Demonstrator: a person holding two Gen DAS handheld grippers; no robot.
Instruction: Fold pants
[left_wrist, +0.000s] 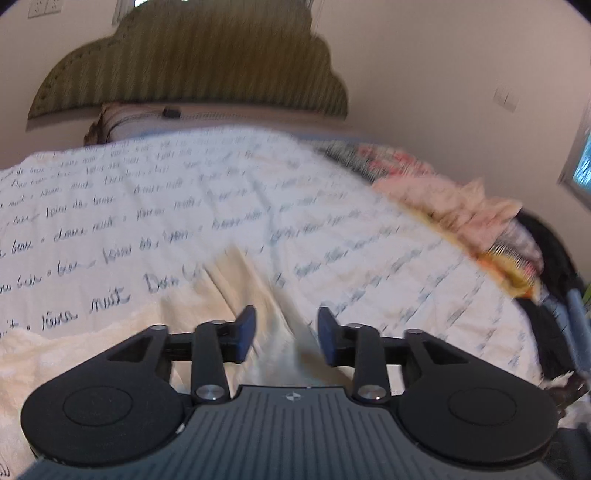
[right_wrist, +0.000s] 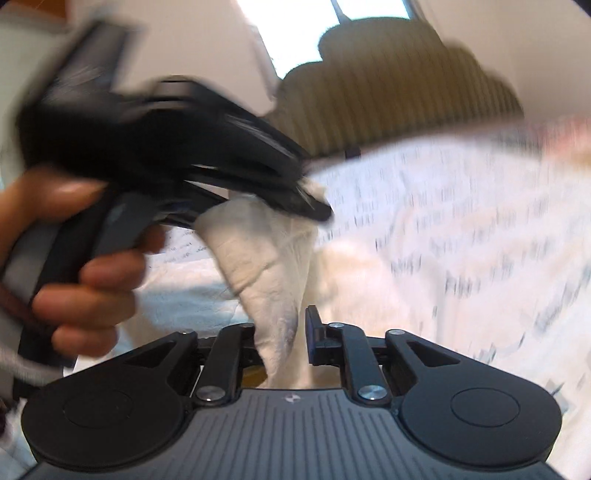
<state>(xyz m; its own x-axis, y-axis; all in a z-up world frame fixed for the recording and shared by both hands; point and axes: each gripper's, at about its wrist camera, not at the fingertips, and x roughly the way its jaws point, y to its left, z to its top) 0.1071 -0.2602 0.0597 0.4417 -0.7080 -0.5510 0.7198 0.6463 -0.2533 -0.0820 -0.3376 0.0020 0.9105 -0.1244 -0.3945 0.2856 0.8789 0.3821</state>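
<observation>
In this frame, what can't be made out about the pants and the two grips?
- Pants shape: right wrist view, motion blur; lower part hidden behind the right gripper.
- Left gripper fingertips: right wrist view, smeared by blur.
- Clothes pile: left wrist view, blurred near the edge.

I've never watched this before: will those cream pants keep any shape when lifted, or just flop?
Probably floppy: the pants hang limp and creased from the left gripper. Likely light, since a pinch at one spot seems to carry the hanging part. Pushed, they would probably bunch up on the bed cover rather than slide flat.
</observation>
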